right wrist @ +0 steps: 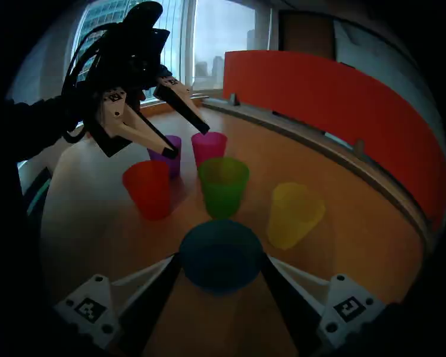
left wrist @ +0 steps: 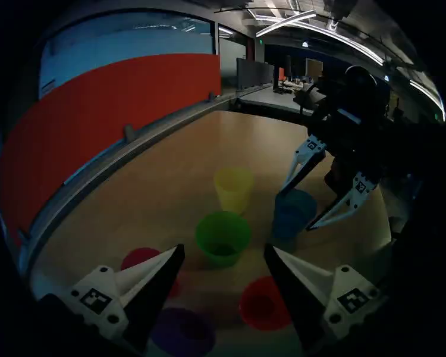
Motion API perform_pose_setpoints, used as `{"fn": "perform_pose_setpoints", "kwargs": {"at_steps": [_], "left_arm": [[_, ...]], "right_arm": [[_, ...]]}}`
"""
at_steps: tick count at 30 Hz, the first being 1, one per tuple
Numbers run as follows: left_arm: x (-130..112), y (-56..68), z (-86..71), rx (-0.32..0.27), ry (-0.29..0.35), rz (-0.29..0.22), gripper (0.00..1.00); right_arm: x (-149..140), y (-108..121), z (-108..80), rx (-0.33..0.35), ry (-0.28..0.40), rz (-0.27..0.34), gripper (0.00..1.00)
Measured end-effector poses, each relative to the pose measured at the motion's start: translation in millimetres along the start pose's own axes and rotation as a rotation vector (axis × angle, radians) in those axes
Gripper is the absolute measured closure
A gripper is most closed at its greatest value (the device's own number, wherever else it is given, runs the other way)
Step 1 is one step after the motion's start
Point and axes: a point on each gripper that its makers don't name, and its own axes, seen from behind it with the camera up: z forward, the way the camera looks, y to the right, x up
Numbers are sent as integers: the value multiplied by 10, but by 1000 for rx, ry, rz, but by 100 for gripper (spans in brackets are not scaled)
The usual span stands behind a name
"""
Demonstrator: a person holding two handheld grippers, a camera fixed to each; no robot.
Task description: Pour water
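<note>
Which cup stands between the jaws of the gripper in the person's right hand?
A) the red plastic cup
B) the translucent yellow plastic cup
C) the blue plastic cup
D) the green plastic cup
C: in the right gripper view, the blue plastic cup sits between the jaws of the right gripper, while the green plastic cup, yellow plastic cup and red plastic cup stand farther off.

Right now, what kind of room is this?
Probably an office: a long wooden table, an orange divider along its edge, strip lights on the ceiling, and big windows facing city buildings.
</note>
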Motion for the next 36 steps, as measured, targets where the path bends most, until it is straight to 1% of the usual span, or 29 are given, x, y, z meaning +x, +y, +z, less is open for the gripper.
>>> {"fn": "perform_pose_setpoints", "kwargs": {"at_steps": [5,8,10,17,26,36], "left_arm": [[-3,1,28,-5,-5,0,0],[-7,-7,46,-7,-9,0,0],[-11,-14,62,-8,-13,0,0],[-30,-13,128,-13,-29,1,0],[-78,10,244,-22,-63,0,0],[-150,2,378,-8,-106,4,0]], "right_arm": [[20,-10,63,8,2,4,0],[15,1,83,6,1,3,5],[14,4,83,7,0,2,7],[23,7,58,10,3,1,7],[202,33,-112,-4,54,-7,7],[356,123,-362,-36,98,-17,7]]}}
